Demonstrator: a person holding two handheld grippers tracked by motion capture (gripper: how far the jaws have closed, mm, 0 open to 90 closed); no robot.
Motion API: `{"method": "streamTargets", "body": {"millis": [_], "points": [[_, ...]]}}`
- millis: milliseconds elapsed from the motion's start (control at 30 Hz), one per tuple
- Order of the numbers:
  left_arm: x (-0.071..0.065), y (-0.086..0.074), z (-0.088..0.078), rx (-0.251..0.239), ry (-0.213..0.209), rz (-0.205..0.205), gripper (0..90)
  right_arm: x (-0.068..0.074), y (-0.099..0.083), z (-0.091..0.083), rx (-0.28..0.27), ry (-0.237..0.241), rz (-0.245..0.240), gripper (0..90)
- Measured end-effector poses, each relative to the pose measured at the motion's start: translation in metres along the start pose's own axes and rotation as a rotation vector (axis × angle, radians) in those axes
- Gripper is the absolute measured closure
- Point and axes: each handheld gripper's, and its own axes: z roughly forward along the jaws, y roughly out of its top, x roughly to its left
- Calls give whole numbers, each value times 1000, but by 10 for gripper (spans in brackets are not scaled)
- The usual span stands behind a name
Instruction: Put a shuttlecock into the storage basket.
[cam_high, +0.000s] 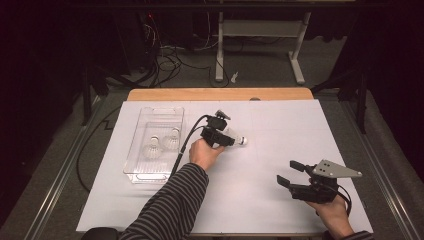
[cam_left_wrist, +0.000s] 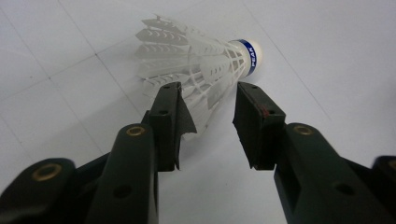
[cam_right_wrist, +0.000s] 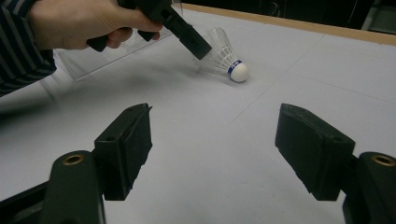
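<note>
White plastic feathers and a cork-coloured cap marked the shuttlecock (cam_left_wrist: 201, 70) that lay on its side on the white table sheet (cam_high: 280, 150), near the middle and just right of the clear tray (cam_high: 131, 165); two more shuttlecocks (cam_high: 162, 144) already stood inside that tray, so the work looked partly done, with this third one yet to be lifted and carried over; I judged the grasp itself to be only beginning. In the left gripper view the left gripper (cam_left_wrist: 208, 105) straddled the skirt, its jaws part-way in on either side; one pad seemed to brush the feathers, the other stood clear, so nothing was clamped. The right gripper (cam_high: 291, 172) waited well apart at the near right of the sheet, jaws spread wide and empty. On the blue band around the cap the word "PEAK" (cam_left_wrist: 252, 56) could be read in white capitals; no other writing was legible.
</note>
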Motion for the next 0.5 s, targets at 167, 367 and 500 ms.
{"method": "streamTargets", "body": {"millis": [167, 367, 500], "points": [[1, -1, 1, 7, -3, 11, 673, 0, 0, 0, 1, 0, -1, 279], [2, -2, 2, 16, -6, 24, 732, 0, 0, 0, 2, 0, -2, 279], [3, -3, 2, 21, -11, 32, 764, 0, 0, 0, 2, -1, -2, 279]]}}
